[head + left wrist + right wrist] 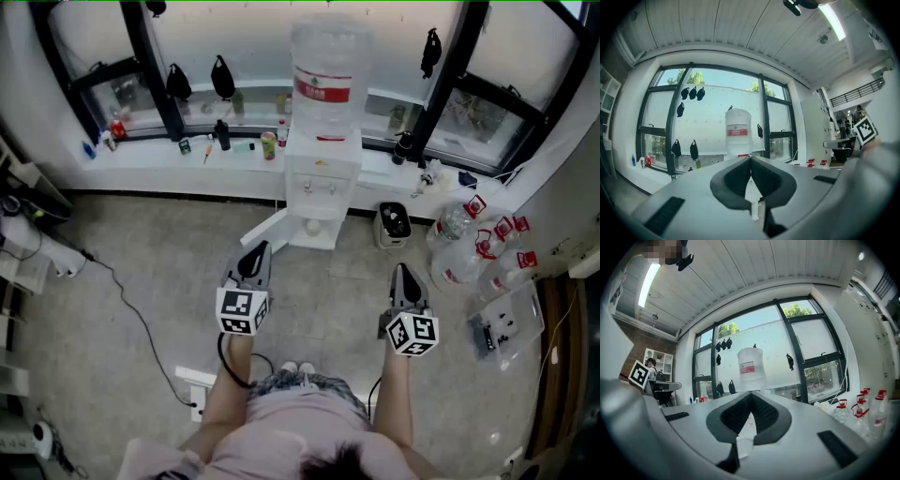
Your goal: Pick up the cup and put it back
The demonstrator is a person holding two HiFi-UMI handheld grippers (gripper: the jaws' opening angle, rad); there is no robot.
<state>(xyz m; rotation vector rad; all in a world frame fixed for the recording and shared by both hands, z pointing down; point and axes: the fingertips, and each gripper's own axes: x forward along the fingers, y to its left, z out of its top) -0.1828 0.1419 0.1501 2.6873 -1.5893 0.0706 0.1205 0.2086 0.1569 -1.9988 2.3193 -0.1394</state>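
A white water dispenser (322, 178) with a big clear bottle (324, 70) stands against the window wall. A small pale cup (313, 226) sits low in its front recess. My left gripper (258, 251) is shut with nothing in it, pointing at the dispenser from a short way back and to its left. My right gripper (403, 272) is shut and holds nothing, further back on the right. In the left gripper view the jaws (750, 159) meet under the bottle (738, 131). The right gripper's jaws (751, 395) also meet, with the bottle (751, 366) above them.
A small black bin (394, 223) stands right of the dispenser. Several empty red-capped water bottles (473, 239) lie further right. The dispenser's lower door (262, 231) hangs open to the left. A cable (131, 309) and power strip (195, 389) lie on the floor. The sill (187, 155) holds bottles.
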